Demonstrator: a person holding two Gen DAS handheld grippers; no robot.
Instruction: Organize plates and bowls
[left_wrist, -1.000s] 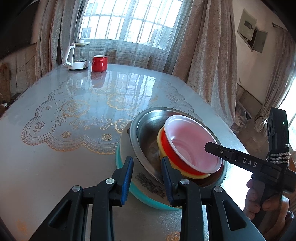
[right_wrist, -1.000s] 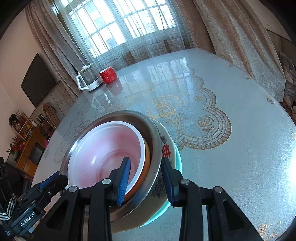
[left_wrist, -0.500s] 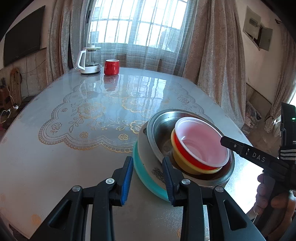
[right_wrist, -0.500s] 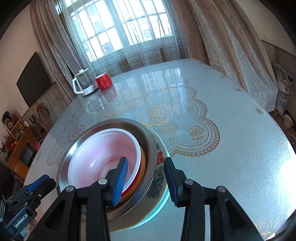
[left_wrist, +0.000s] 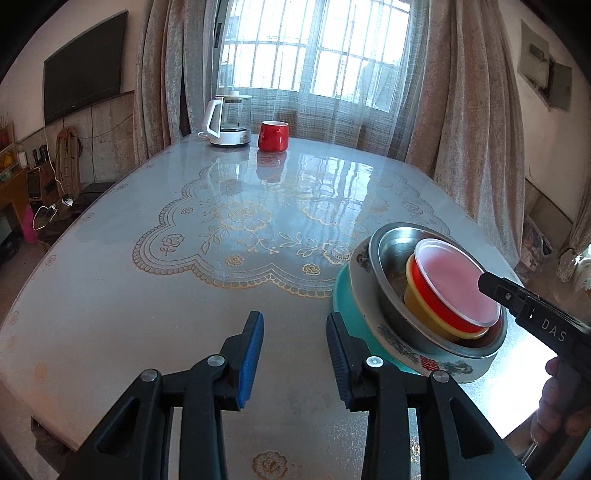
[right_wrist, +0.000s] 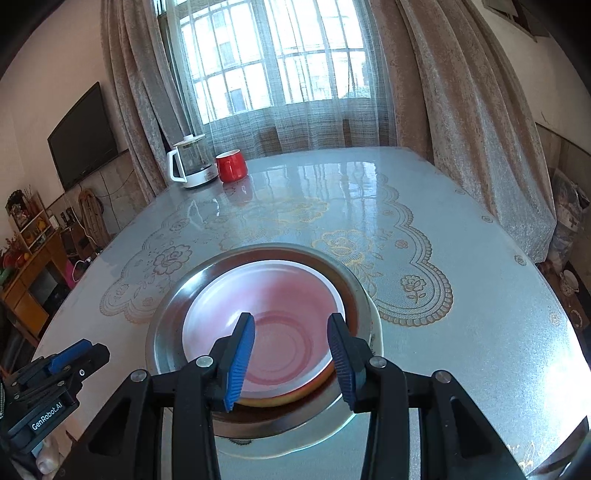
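The nested stack of bowls (left_wrist: 424, 306) stands near the table (left_wrist: 147, 295) edge, stacking seems finished, and the left gripper (left_wrist: 295, 354) and right gripper (right_wrist: 291, 354), both empty and just widening, need only retreat.

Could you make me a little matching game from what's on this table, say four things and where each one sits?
Things:
1. red bowl
2. steel basin
3. kettle
4. red mug

Places:
A. far end of the table, right of the kettle
B. nested in the yellow bowl
C. far end, by the window, leftmost
D. resting in the floral bowl

Pairs: 1-B, 2-D, 3-C, 4-A
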